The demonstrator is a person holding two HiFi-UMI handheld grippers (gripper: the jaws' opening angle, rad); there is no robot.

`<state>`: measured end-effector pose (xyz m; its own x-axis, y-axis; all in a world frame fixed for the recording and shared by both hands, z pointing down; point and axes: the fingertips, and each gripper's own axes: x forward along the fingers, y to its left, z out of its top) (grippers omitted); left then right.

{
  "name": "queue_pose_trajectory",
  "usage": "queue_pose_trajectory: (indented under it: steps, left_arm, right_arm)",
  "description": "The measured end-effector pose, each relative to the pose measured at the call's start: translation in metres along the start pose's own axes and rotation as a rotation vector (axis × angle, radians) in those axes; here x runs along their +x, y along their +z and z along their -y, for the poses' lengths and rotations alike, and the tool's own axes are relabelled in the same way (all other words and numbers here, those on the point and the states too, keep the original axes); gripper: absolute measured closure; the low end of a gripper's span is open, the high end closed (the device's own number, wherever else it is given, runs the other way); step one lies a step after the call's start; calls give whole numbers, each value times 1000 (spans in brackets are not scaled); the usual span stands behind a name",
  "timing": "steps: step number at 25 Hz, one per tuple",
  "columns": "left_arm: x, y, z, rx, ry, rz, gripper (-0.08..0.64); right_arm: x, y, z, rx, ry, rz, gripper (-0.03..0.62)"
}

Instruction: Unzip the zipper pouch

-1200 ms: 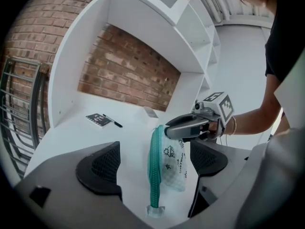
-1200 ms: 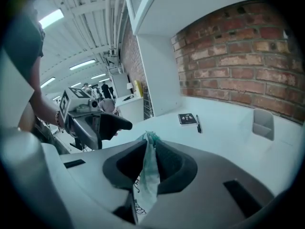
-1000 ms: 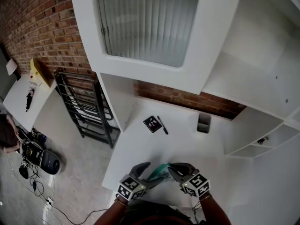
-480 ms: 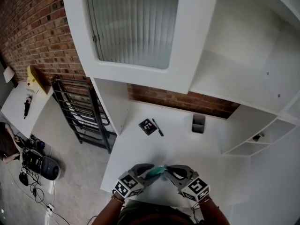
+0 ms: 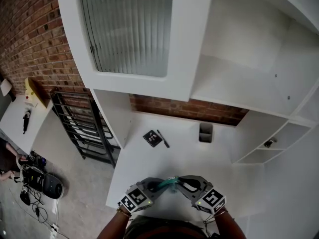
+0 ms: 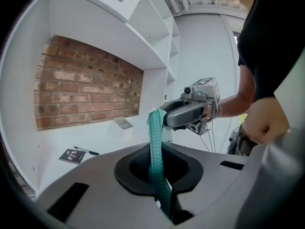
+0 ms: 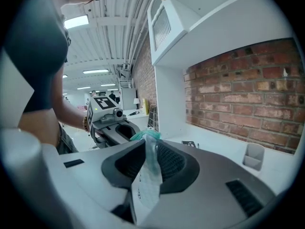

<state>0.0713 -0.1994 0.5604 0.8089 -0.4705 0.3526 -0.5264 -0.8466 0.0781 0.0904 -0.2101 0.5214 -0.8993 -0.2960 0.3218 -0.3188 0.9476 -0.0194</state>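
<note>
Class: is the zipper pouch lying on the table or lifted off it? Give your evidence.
Lifted off: the left gripper, fingers just closed, and the right gripper both clamp the pouch above the table.

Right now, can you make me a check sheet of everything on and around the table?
Surface: white table, mostly bare.
Job's things: teal zipper pouch, held up between both grippers.
Clutter: black card, pen and grey cup near the back.
Grippers: left gripper, jaws have just closed on the pouch's zipper edge; right gripper, jaws shut on its other end.
Cables: loose cables on the floor at the left; nothing seen on the table.
Surroundings: brick wall, white cabinet, black rack.
</note>
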Motion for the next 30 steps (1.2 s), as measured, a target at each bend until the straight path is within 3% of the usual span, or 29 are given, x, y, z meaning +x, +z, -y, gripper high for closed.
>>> queue_pose_trajectory:
  steps: [5,9,13,19,24,30]
  left_arm:
    - [-2,2,11,143,-75,-84,554]
    - [-8,4,20,180,-140,-86,554]
    - [-17,7,33,206,-227,-66,554]
    - [-31,15,58,281,-390,-83,554]
    - [-36,27,70,321,-456,-86,554]
    - [-38,29,69,302,-450,-61,554]
  right_arm:
    - [-9,9,-3,22,107,6,386]
    - [-3,1,-17,-51,175,-41,373]
    - [0,3,-25,-48,212,-18,373]
    - [-7,3,-48,-116,361,-58,344]
    - [-10,7,-64,-130,440,-101,355]
    - [-13,11,-67,-123,422,-51,461]
